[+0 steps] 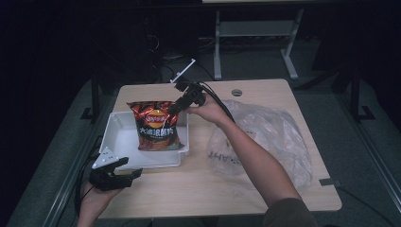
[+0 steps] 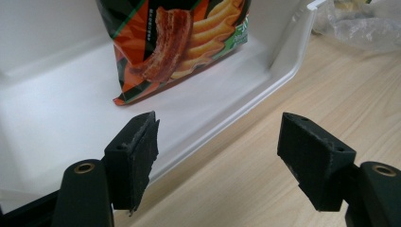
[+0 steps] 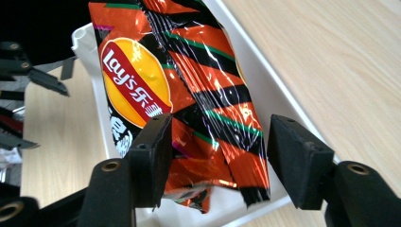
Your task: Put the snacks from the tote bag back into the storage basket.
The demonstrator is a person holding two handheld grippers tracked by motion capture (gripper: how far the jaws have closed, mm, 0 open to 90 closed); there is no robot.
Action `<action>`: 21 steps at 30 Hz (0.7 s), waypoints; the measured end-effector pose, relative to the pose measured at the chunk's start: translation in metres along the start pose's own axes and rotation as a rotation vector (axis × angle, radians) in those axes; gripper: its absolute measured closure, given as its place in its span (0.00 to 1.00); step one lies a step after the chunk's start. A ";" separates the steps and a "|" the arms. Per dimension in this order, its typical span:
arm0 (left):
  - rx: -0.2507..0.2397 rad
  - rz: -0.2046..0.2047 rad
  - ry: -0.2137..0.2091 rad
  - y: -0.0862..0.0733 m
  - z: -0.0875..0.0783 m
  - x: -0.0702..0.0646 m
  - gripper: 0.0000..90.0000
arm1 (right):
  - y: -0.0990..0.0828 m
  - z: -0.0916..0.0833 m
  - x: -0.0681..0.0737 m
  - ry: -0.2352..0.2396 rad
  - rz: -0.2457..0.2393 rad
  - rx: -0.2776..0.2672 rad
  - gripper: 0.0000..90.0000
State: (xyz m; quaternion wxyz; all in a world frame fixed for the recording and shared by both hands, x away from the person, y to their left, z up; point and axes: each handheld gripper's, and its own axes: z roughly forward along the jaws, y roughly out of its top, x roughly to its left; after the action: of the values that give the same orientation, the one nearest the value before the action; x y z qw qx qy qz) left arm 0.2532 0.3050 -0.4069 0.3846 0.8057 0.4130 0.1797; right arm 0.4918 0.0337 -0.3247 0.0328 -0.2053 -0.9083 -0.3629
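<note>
The person's right arm stretches forward across the pale wooden counter (image 1: pixel 198 189), its black two-jaw right tool (image 1: pixel 176 108) at the top corner of the glossy orange-and-black crisp bag (image 1: pixel 155 126), jaws released either side of the foil. The bag stands in the shallow white plastic tray (image 1: pixel 118 142). The left tool (image 1: pixel 135 173) rests low at the tray's near edge, jaws spread wide and empty.

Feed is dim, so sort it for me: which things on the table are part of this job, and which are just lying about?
In the job: chip bag, white tray, right hand-held gripper, jaws apart around the bag's top edge.
Lying about: clear plastic bag, left hand-held gripper, open beside the tray.
</note>
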 end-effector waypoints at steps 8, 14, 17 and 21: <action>0.000 0.003 -0.002 0.001 0.001 -0.001 0.32 | -0.002 -0.003 -0.002 -0.029 0.019 0.006 0.44; 0.000 0.004 -0.003 0.001 0.001 -0.002 0.33 | -0.003 -0.005 -0.004 -0.040 0.024 0.008 0.44; -0.001 0.003 -0.003 0.001 0.001 -0.002 0.32 | -0.004 -0.006 -0.005 -0.042 0.029 0.006 0.44; -0.008 -0.005 -0.004 0.001 0.002 -0.002 0.32 | -0.006 -0.010 -0.008 -0.053 0.043 0.006 0.44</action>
State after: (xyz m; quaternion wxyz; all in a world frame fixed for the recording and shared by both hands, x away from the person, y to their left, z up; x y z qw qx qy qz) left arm 0.2533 0.3019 -0.4070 0.3889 0.8035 0.4137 0.1788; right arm 0.4958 0.0198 -0.3230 0.0172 -0.2344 -0.9053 -0.3539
